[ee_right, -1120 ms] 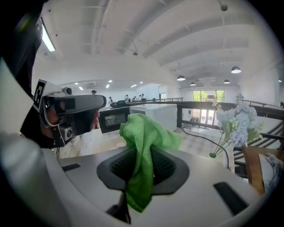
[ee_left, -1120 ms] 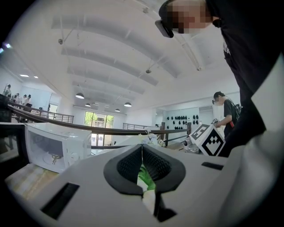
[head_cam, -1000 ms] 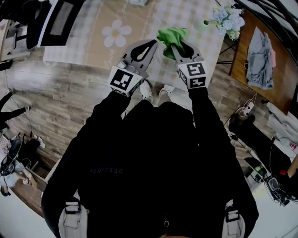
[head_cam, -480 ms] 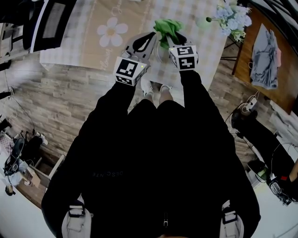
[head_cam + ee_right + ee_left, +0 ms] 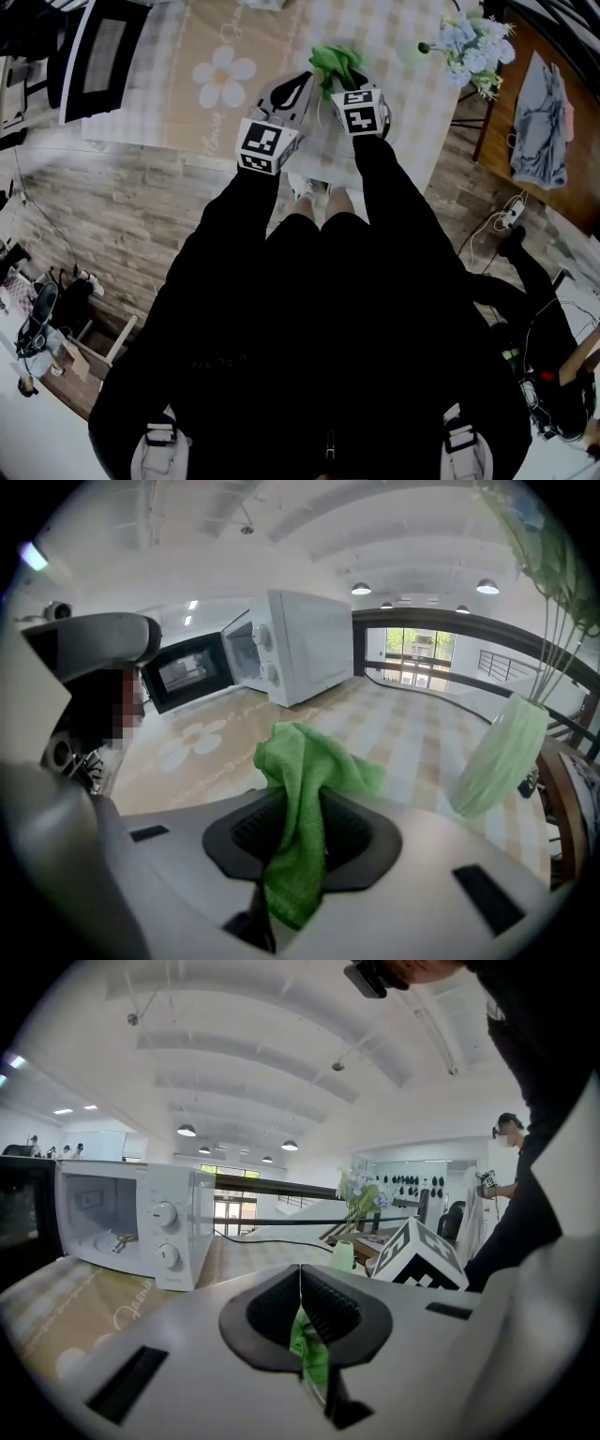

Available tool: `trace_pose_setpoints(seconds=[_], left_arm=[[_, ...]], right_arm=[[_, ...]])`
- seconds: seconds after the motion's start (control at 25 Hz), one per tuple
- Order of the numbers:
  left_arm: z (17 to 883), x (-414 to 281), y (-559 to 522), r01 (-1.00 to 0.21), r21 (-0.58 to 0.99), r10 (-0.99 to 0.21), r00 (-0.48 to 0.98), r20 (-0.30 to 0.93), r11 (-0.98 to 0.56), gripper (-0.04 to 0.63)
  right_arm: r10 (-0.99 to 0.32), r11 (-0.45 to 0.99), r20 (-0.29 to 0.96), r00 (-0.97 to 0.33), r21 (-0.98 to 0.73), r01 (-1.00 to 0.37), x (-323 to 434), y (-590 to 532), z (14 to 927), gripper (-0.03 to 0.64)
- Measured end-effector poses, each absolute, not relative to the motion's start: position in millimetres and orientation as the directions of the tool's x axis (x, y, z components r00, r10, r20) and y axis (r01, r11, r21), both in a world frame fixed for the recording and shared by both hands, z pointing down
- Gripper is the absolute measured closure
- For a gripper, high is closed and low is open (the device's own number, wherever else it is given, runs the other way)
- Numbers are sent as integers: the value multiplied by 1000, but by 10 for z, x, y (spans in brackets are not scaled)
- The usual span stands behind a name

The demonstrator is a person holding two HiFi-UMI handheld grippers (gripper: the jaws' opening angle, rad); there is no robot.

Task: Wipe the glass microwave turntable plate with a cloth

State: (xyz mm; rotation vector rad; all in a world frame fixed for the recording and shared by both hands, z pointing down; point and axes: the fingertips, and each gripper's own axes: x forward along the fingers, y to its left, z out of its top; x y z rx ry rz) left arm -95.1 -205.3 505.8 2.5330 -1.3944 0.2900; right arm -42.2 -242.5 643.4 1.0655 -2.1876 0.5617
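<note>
Cloth point(image 5: 298, 799) bunched between clenched right fingers point(image 5: 361, 838), glass plate point(image 5: 310, 1358) pinched between left fingers point(image 5: 267, 1312)

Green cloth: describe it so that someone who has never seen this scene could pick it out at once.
On the checked table with the white microwave, find the right gripper. The green cloth is clamped in its jaws, bunched above them. It is the only soft bright green thing; the vase beside it is pale and smooth.
</note>
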Motion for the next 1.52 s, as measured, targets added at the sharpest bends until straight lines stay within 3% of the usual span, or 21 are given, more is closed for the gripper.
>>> trace_pose_setpoints(seconds=[0.6,1.52], left_arm=[[5118,-902,-1943,-848,103,-797,525,300,-520,574],[5159,-348,-1885,-777,107,-723,619,308,-620,575]], right_arm=[[-568,535,732,-377,-20,-845,-300,-2571,6651,520],[-634,298,753,-178,25,-954,1172,-2382,6664,523]])
